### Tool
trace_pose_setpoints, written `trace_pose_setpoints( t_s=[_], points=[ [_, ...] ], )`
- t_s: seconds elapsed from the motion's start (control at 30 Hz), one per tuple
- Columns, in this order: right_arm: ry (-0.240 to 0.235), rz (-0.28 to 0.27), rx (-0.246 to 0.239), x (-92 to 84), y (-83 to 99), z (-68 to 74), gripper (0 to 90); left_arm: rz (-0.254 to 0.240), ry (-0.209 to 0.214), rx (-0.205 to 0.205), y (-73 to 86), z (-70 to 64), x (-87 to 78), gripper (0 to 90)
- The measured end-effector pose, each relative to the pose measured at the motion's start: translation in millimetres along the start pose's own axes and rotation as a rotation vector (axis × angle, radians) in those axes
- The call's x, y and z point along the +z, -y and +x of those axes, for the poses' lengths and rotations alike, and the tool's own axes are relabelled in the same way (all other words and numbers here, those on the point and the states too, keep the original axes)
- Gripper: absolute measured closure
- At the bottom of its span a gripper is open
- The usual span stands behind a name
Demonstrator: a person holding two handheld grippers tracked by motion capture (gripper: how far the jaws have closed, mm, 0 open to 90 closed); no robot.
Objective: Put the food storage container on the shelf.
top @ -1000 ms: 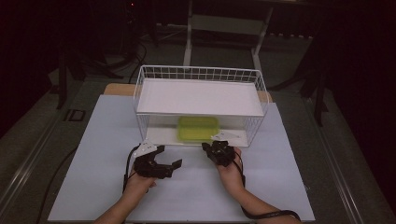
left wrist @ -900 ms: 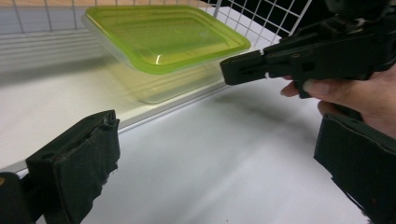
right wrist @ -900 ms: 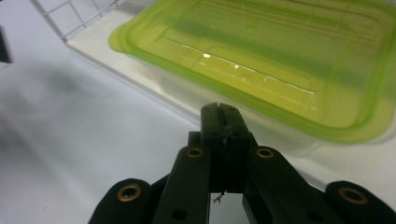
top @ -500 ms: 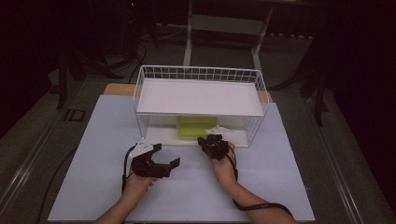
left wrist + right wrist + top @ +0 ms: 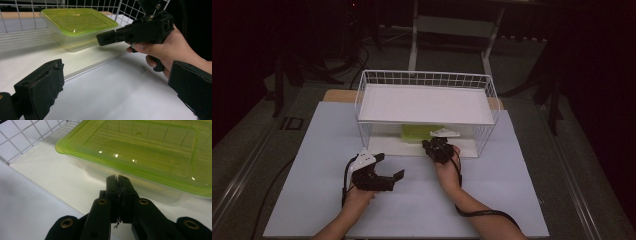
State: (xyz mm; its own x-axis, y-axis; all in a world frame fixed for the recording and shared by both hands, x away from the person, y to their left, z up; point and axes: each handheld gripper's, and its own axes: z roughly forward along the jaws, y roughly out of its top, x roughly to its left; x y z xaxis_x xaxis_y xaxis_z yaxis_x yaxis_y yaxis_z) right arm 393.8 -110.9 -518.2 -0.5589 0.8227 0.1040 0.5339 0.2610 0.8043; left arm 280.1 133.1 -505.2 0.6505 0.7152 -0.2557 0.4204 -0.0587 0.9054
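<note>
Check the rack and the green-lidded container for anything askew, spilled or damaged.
Nothing stands out. The green-lidded container sits flat on the lower shelf of the white wire rack, lid seated, no spill. The right tongs point at it, shut and empty, not yet touching.

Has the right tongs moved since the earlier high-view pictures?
Yes. The right tongs have moved forward, away from the person, toward the wire rack, and now sit at its lower shelf's front edge by the green-lidded box.

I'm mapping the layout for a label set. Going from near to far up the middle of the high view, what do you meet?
Left gripper → right gripper → green-lidded container on the lower level → white shelf board on top of the wire rack → rack's back rim.
</note>
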Motion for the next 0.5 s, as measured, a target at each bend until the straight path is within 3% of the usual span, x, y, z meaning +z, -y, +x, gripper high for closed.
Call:
trace_pose_setpoints(
  t_s=[0.2,0.5],
  points=[
    [-0.005,0.005,0.024,3.4,-2.3,-0.1,88.7,0.0,0.001,-0.012,0.8,0.1,0.1,1.0],
    [-0.002,-0.009,-0.031,0.0,0.2,4.0,86.8,0.005,-0.008,0.009,0.7,0.1,0.1,1.0]
  ],
)
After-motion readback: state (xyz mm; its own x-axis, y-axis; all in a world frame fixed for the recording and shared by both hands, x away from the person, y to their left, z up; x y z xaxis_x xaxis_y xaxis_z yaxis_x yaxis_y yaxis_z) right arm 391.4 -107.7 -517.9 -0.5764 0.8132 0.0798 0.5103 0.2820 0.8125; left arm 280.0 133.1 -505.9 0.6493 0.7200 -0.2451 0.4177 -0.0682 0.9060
